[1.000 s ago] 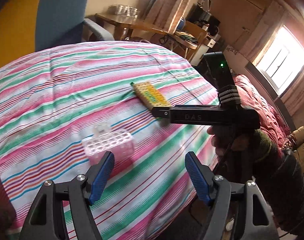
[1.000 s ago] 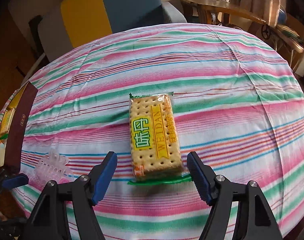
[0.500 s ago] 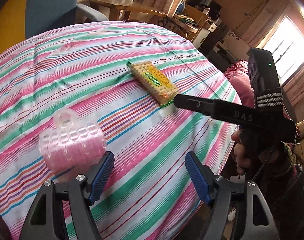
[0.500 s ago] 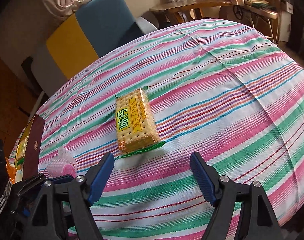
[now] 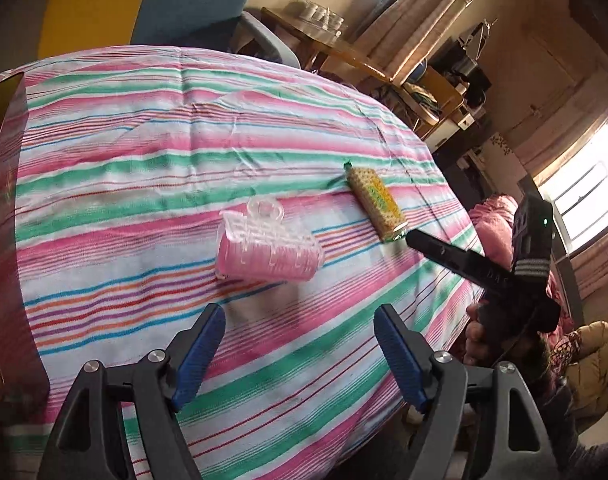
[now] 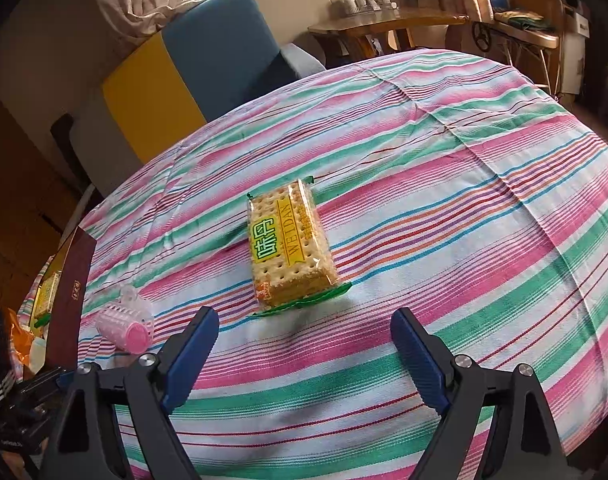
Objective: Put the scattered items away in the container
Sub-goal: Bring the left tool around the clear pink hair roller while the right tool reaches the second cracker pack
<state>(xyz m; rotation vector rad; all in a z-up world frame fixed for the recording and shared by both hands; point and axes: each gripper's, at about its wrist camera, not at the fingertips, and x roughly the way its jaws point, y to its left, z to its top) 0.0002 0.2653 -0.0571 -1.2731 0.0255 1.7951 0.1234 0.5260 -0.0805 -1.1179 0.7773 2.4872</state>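
Note:
A pack of crackers (image 6: 288, 248) in yellow and green wrap lies flat on the striped tablecloth, just ahead of my right gripper (image 6: 304, 320). Its jaws are opening, with nothing between them. A pink hair roller with a clear clip (image 5: 268, 248) lies on the cloth ahead of my left gripper (image 5: 300, 328), whose jaws are also opening and hold nothing. The roller (image 6: 124, 322) and the crackers (image 5: 376, 204) each show in the other view too. A dark red box (image 6: 74, 288) stands at the table's left edge.
Inside the box lies another cracker pack (image 6: 46, 296) beside orange wrapping. A blue and yellow armchair (image 6: 192, 68) stands behind the table, and a wooden side table (image 6: 388, 24) with cups is farther back. The cloth falls away at the table's rounded near edge.
The right gripper has drawn back, so the crackers lie ahead of its fingertips instead of between them, and its jaws are wider. The left gripper has swung, bringing the roller from beside its left finger to centre.

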